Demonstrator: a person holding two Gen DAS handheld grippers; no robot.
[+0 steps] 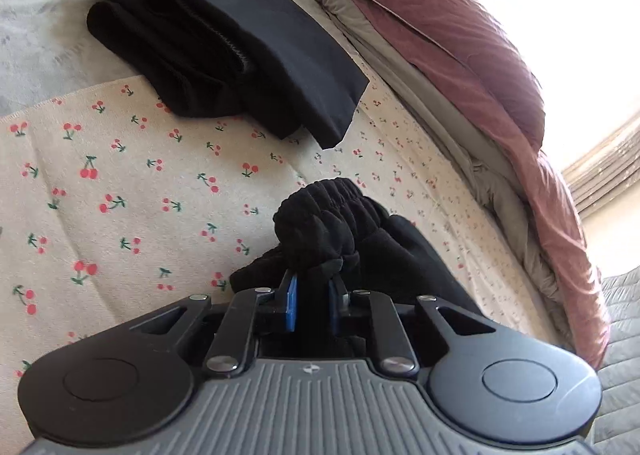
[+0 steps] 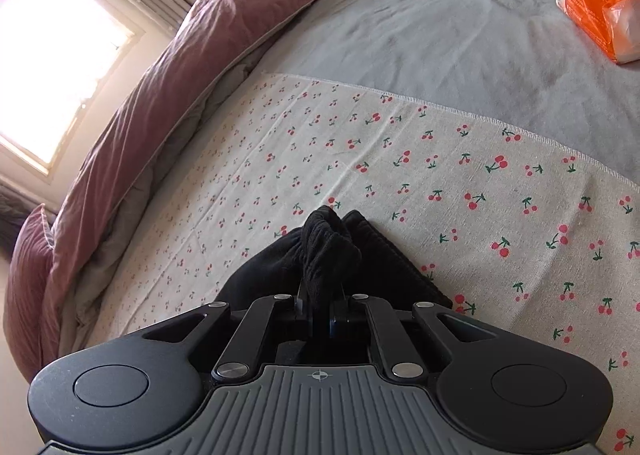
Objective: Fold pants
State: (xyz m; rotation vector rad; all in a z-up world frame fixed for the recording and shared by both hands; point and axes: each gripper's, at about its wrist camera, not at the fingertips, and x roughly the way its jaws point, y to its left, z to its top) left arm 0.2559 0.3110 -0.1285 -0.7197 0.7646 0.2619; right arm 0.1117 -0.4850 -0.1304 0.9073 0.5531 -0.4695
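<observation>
I have the left gripper [image 1: 314, 275] and right gripper [image 2: 320, 291] both clamped on the black pants' [image 1: 320, 223] waistband above the cherry-print cloth [image 1: 120, 183].

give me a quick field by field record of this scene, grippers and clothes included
surface: cherry-print cloth spread on a grey bed cover
left hand-held gripper: shut on the gathered waistband of the black pants
right hand-held gripper: shut on bunched black pants fabric
other clothes: pile of folded black garments at the far edge of the cloth
bedding: dusty pink duvet along the side by the window
other item: orange and white bag on the grey cover
</observation>
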